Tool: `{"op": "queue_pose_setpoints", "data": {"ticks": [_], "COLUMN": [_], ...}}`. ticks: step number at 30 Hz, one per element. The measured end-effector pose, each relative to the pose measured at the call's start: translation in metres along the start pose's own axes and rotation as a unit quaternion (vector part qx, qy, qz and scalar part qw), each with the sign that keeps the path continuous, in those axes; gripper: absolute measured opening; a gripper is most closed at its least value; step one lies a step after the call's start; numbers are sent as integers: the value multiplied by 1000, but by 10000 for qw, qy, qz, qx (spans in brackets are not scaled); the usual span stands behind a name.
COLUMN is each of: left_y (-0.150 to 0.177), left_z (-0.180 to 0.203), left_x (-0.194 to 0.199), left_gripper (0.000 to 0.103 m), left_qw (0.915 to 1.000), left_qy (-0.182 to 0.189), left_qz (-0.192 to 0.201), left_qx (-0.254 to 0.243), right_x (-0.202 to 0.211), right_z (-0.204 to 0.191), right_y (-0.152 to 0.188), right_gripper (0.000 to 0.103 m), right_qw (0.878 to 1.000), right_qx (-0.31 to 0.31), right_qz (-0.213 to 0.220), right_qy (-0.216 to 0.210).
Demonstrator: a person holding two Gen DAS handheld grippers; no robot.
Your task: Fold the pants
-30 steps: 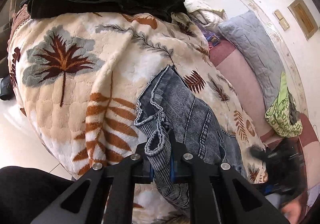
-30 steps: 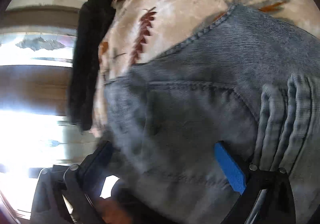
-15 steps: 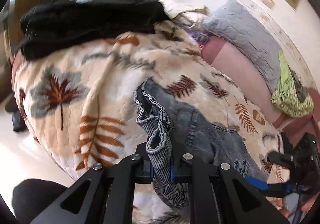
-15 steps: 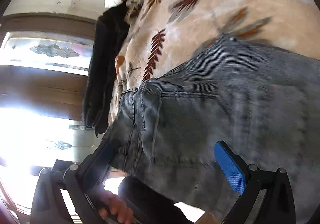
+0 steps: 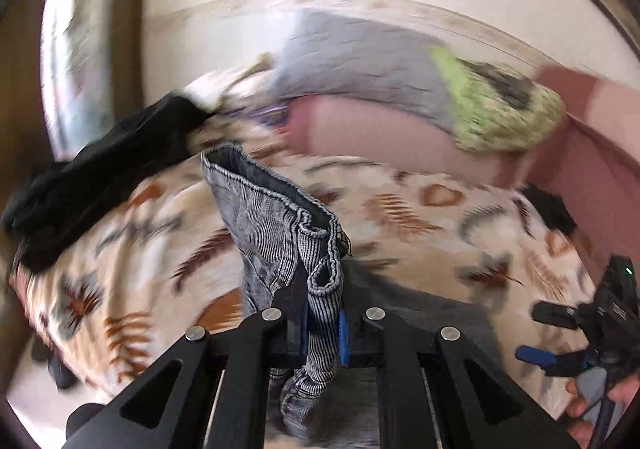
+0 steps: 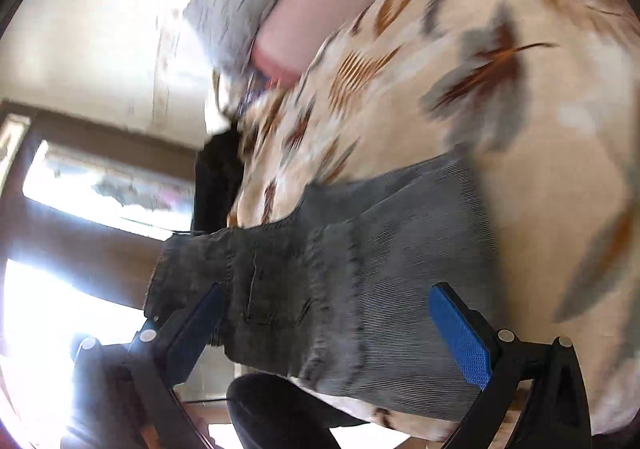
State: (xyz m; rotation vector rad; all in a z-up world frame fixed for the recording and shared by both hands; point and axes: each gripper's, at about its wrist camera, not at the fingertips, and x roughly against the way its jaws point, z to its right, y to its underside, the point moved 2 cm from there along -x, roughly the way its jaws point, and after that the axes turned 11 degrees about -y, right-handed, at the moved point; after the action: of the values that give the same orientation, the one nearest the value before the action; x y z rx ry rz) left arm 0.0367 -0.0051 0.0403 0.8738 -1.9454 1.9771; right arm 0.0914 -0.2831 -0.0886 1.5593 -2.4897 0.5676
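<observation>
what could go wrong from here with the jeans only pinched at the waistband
1. The left gripper is shut on a bunched bit of the jeans waistband; the hanging weight could pull it free.
2. The right gripper stands open with denim between its fingers, unclamped, so that side could sag and skew the fold.
3. Black clothes lie close by on the blanket; the swinging jeans could drag them.
</observation>
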Motion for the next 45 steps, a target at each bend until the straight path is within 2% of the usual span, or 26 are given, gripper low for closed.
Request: {"op": "queue_pose_setpoints", "data": {"ticks": [4,8,10,12,13,15,16,17,19,20,22,23,24,25,26,28,31,33,35,37,38,39,40,42,43,45], "left_y": [14,48,77,118,123,114,105,92,73,57,39,31,27,27,30,44,68,79,85,90,91,92,94,95,94,93], "left_z": [62,120,150,177,178,171,164,152,132,110,81,57,36,26,13,4,4,10,9,5,4,3,1,0,-1,0], "left_x": [13,11,-9,-42,-45,-36,-30,-22,-5,9,23,26,21,14,-5,-31,-52,-61,-70,-74,-76,-76,-81,-83,-84,-86], "left_gripper": [11,11,11,15,15,31,49,62,63,66,77,82,82,82,82,82,82,82,82,82,83,83,83,84,84,84], "left_qw": [9976,9907,9826,9609,9585,9602,9576,9528,9498,9531,9647,9769,9873,9908,9934,9928,9892,9868,9854,9845,9838,9835,9834,9827,9827,9824], "left_qy": [400,793,859,927,914,1177,1454,1814,2204,2349,2259,1906,1415,1176,867,620,602,621,724,791,826,862,884,908,925,933], "left_qz": [12,-287,-722,-1586,-1638,-1544,-1697,-1890,-1853,-1607,-1100,-727,-484,-438,-563,-907,-1203,-1365,-1460,-1523,-1556,-1563,-1556,-1587,-1582,-1583], "left_qx": [-561,-1064,-1479,-2071,-2145,-2005,-1818,-1535,-1224,-1033,-795,-638,-536,-504,-505,-484,-574,-613,-484,-355,-317,-299,-288,-286,-287,-333], "right_x": [31,52,62,65,66,66,65,63,60,59,56,52,44,40,33,19,4,-4,-13,-22,-25,-29,-32,-33,-33,-29], "right_z": [27,50,61,69,72,70,69,67,62,55,41,35,30,30,30,31,25,28,40,40,39,37,34,25,18,0], "right_y": [-2,-3,-4,-4,-5,-5,-5,-5,-4,-2,7,12,18,21,25,32,39,35,33,38,41,43,46,49,49,50], "right_gripper": [103,103,103,103,103,103,103,103,103,103,103,103,103,103,103,103,103,102,95,77,73,54,31,20,10,9], "right_qw": [9994,9974,9960,9949,9946,9954,9959,9963,9968,9974,9983,9985,9983,9983,9980,9962,9948,9960,9933,9925,9927,9925,9917,9917,9915,9906], "right_qx": [-187,-388,-500,-594,-630,-558,-509,-483,-482,-414,-341,-371,-418,-460,-532,-725,-815,-782,-1072,-1045,-979,-864,-788,-474,-242,165], "right_qz": [298,598,737,816,815,769,747,712,637,577,369,199,5,-67,-161,-320,-440,-397,-435,-612,-636,-710,-762,-795,-764,-656], "right_qy": [-42,-86,-106,-77,-102,-114,-92,-50,-82,-142,-279,-363,-394,-356,-310,-362,-423,-147,-23,141,293,499,670,892,1027,1192]}}
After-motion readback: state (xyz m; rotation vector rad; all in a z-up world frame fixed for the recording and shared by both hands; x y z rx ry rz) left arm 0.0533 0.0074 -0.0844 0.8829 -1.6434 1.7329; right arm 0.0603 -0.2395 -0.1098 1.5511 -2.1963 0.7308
